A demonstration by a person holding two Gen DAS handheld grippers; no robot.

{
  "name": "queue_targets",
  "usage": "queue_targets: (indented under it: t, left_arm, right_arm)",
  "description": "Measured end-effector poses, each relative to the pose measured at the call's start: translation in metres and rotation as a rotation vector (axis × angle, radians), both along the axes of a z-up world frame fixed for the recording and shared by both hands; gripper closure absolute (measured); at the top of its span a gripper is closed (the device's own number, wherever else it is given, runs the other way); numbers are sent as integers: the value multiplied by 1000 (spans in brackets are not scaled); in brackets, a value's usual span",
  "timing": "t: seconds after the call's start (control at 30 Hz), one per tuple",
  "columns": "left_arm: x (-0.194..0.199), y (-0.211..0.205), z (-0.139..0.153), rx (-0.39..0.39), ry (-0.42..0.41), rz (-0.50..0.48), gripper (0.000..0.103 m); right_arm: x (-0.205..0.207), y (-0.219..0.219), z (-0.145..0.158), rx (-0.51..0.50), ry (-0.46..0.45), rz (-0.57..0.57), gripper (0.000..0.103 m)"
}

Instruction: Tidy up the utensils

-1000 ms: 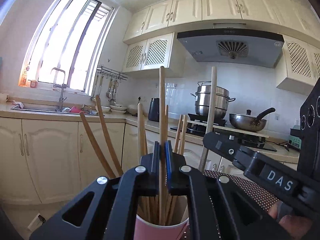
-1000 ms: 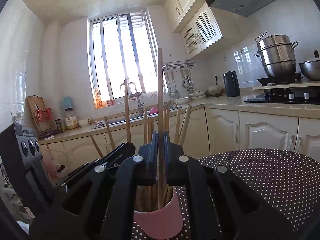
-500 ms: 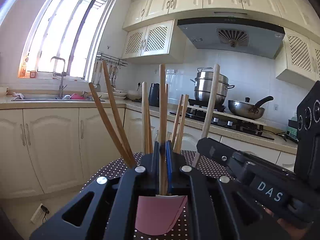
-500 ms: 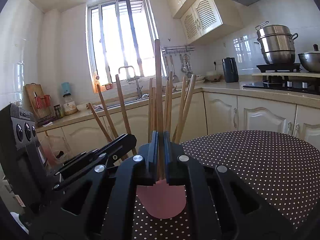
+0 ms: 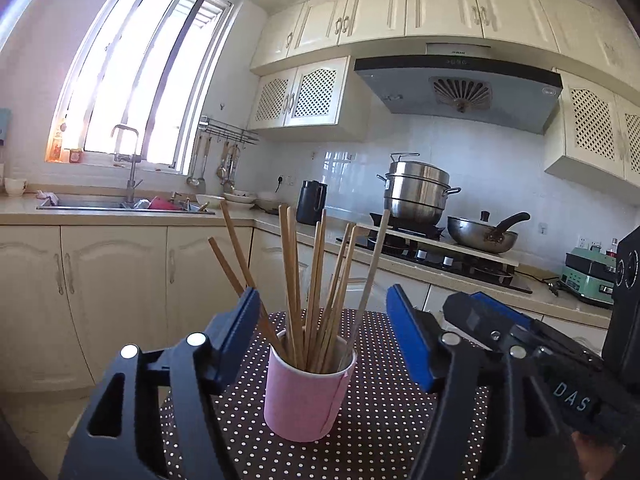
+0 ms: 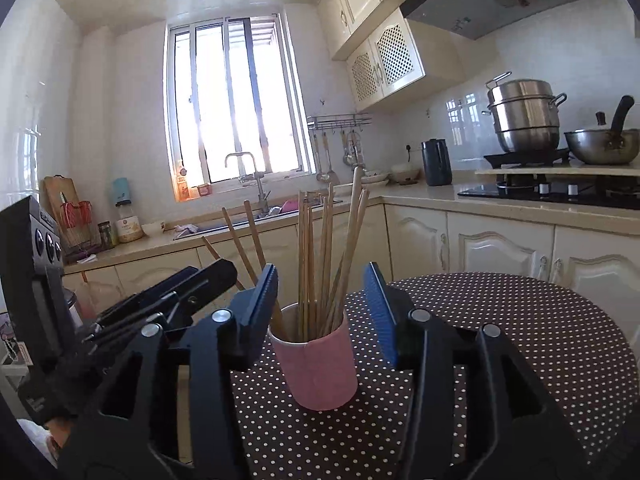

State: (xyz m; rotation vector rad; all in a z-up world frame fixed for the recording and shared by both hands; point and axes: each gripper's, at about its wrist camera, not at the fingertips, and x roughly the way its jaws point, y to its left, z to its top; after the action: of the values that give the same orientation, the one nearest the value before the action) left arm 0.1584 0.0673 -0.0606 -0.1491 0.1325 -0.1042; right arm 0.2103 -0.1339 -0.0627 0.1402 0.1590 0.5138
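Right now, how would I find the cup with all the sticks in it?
Look for the round table with the dark, white-dotted cloth in the middle of the kitchen. Near its edge stands a pink cup stuffed with wooden chopsticks. It is the only pink thing on the table.

The lower ends of the chopsticks (image 5: 316,280) are hidden inside the pink cup (image 5: 304,400). The left gripper (image 5: 324,336) covers the near left part of the dotted counter (image 5: 380,420), and its body is cut off by the bottom edge. In the right wrist view, the right gripper (image 6: 320,304) hides the lower part of two leaning chopsticks. The utensils on the far wall rail (image 6: 340,120) are too small to identify.
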Motion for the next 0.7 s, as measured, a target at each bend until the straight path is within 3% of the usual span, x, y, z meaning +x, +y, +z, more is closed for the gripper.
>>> queue_targets:
  t: [0.1,0.27,0.53,0.7]
  left_arm:
    - [-21,-11,9,63,13,18,33]
    - [-60,-20,22,79,17,5,31]
    - [-132,-45,40,169,-24,22,29]
    - [-172,-55,52,194,-61,18,28]
  right_arm:
    - [-28,-6,6,-7,-16,-18,43]
    - [-76,-16,16,-43,-49,-103,31]
    - [-150,-32,31,-110,-72,-230,21]
    - [-184,-43,40,-97,-58,-275,15]
